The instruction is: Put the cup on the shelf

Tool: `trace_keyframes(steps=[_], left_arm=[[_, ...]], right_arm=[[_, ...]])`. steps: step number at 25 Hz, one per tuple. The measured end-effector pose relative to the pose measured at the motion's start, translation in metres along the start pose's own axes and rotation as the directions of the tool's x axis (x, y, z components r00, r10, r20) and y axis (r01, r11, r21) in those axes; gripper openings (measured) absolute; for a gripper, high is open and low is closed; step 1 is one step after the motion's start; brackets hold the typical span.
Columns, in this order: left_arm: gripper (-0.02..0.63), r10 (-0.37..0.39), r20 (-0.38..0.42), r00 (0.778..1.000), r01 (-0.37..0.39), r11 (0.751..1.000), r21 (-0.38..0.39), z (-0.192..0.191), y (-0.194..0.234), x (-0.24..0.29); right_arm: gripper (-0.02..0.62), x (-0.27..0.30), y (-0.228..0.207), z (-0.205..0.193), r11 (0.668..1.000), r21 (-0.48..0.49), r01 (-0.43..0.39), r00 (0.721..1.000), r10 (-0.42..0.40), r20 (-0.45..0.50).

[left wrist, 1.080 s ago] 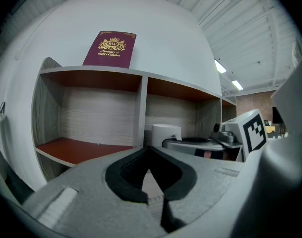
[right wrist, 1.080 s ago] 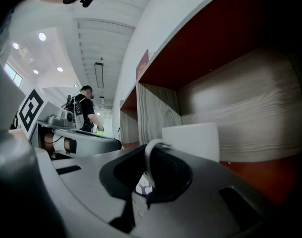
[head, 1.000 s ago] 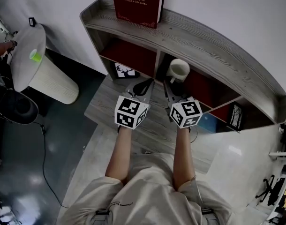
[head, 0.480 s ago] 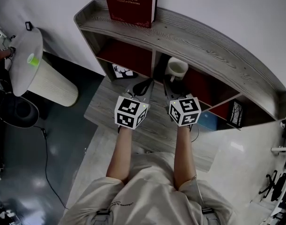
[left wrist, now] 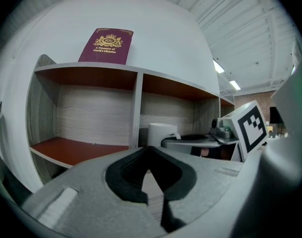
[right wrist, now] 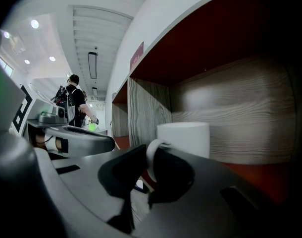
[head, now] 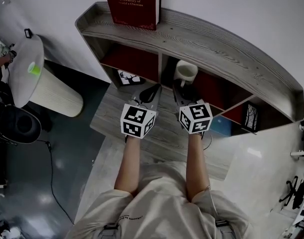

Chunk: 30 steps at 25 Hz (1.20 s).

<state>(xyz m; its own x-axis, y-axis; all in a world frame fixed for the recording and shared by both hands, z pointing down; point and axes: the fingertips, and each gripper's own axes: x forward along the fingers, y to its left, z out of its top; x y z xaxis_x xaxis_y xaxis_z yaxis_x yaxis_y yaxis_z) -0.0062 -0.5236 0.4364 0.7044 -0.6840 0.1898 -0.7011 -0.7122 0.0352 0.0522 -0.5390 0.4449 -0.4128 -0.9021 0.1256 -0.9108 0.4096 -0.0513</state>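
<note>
The white cup [head: 186, 72] stands upright on the red floor of the grey wooden shelf's [head: 217, 44] middle compartment. My right gripper [head: 181, 87] reaches into that compartment at the cup's handle. In the right gripper view the cup [right wrist: 185, 139] is right ahead. Its handle lies between the jaws of my right gripper [right wrist: 150, 155], which have just been opening and stand slightly apart. My left gripper [head: 154, 89] hovers beside it in front of the shelf's upright divider. It is shut with nothing in it [left wrist: 149, 150]. The left gripper view also shows the cup [left wrist: 161, 133].
A red book [head: 132, 4] stands on the shelf top. A deer picture [head: 128, 77] is in the left compartment, another frame [head: 249, 117] in the right one. A round white table [head: 25, 63] stands at the left. A person [right wrist: 72, 100] stands far off.
The head view has drifted slightly, so the shelf sits a little lower left in the picture. Both grippers and the cup stay where they were.
</note>
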Motion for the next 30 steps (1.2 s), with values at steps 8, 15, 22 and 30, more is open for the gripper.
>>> trace_keyframes(steps=[8,15,22,30], left_arm=[[0.011,0.004,0.002,1.0,-0.004,1.0,0.003,0.001,0.0,-0.003],[0.011,0.021,-0.005,1.0,-0.021,1.0,0.007,-0.001,0.004,-0.005],[0.011,0.03,0.001,1.0,-0.03,0.999,0.022,0.004,0.006,-0.005],[0.011,0.026,0.004,1.0,-0.026,0.999,0.029,0.007,0.001,-0.004]], right_arm=[[0.087,0.0,0.005,-0.001,1.0,-0.011,-0.023,1.0,0.023,-0.008],[0.1,0.01,0.016,0.005,0.995,0.063,-0.076,0.997,0.074,0.035],[0.11,0.015,0.02,0.002,0.996,0.014,-0.092,0.996,0.092,0.003],[0.11,0.01,0.017,0.0,0.996,0.006,-0.084,0.996,0.084,-0.004]])
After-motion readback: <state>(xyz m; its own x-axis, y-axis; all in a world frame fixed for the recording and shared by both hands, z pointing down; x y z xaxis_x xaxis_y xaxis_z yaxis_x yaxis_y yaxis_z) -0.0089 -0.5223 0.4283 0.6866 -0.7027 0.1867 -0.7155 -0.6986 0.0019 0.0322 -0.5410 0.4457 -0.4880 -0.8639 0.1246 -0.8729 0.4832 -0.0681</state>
